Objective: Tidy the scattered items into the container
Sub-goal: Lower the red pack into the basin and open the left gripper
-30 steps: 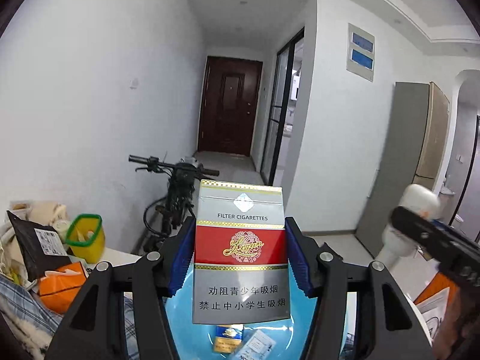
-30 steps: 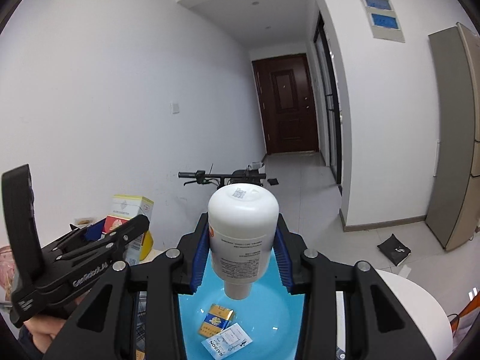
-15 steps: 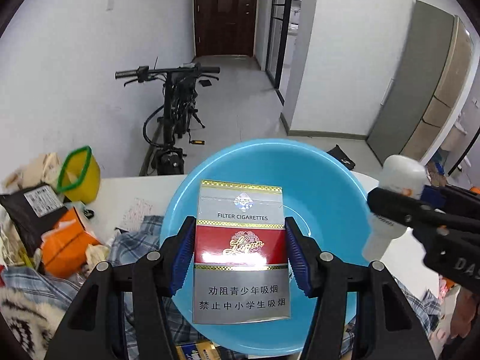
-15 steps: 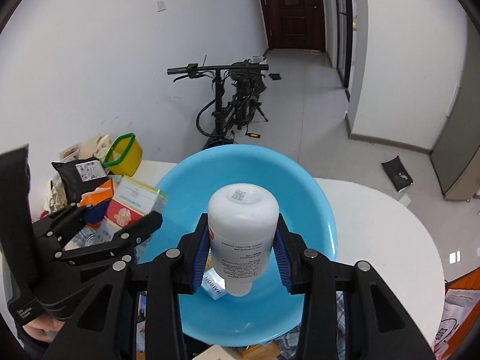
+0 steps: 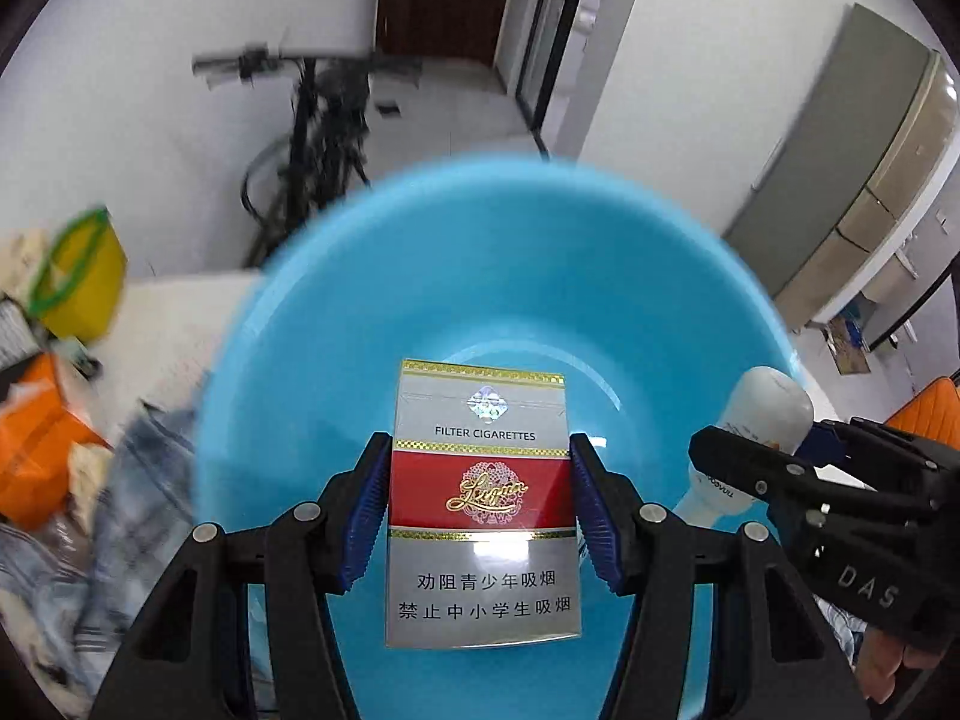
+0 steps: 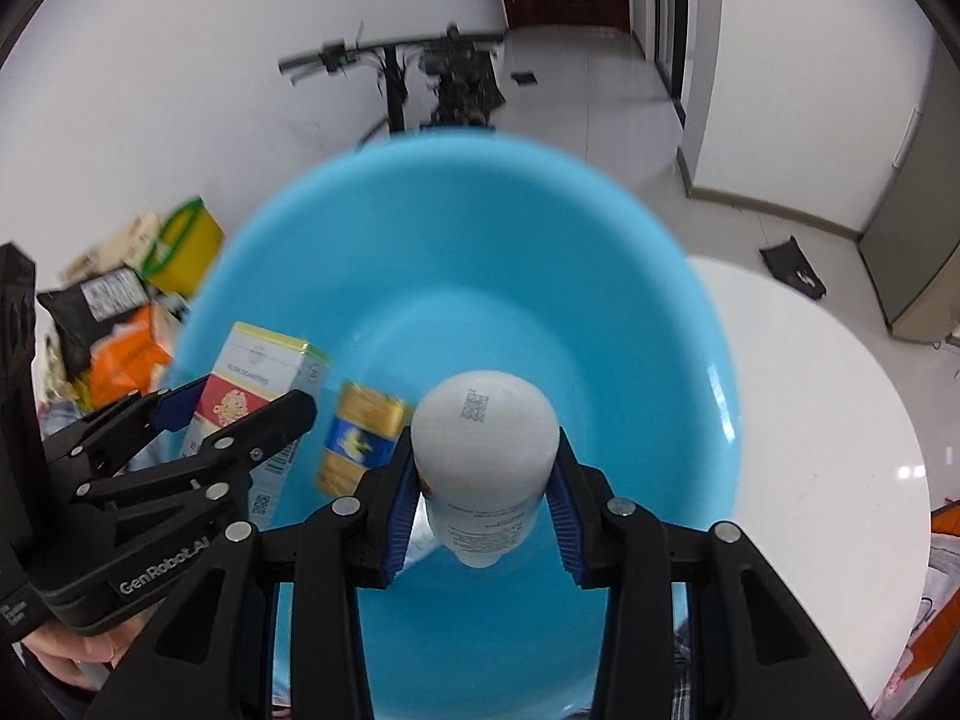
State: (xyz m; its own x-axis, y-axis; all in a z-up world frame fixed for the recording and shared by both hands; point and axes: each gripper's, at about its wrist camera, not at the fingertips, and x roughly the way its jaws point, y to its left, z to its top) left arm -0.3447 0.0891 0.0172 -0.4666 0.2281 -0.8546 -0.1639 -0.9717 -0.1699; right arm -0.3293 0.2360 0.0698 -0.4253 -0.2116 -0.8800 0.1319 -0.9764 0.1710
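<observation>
A silver and red cigarette pack (image 5: 483, 504) stands upright between the blue pads of my left gripper (image 5: 480, 468), which is shut on it over the blue basin (image 5: 420, 240). My right gripper (image 6: 483, 480) is shut on a white bottle (image 6: 483, 450), also over the basin (image 6: 480, 228). Each wrist view shows the other gripper: the right gripper (image 5: 774, 474) with its bottle (image 5: 771, 402) at the right, the left gripper (image 6: 240, 414) with its pack (image 6: 258, 372) at the left. A small blue and gold pack (image 6: 360, 438) lies inside the basin.
The basin rests on a round white table (image 6: 810, 420). To its left lie a yellow bin with a green rim (image 5: 78, 276), an orange bag (image 5: 36, 456), a black pouch (image 6: 96, 300) and plaid cloth (image 5: 132, 510). A bicycle (image 6: 444, 78) stands behind by the wall.
Both grippers have tipped downward and sunk toward the basin, which now fills most of each view. Each grip is unchanged.
</observation>
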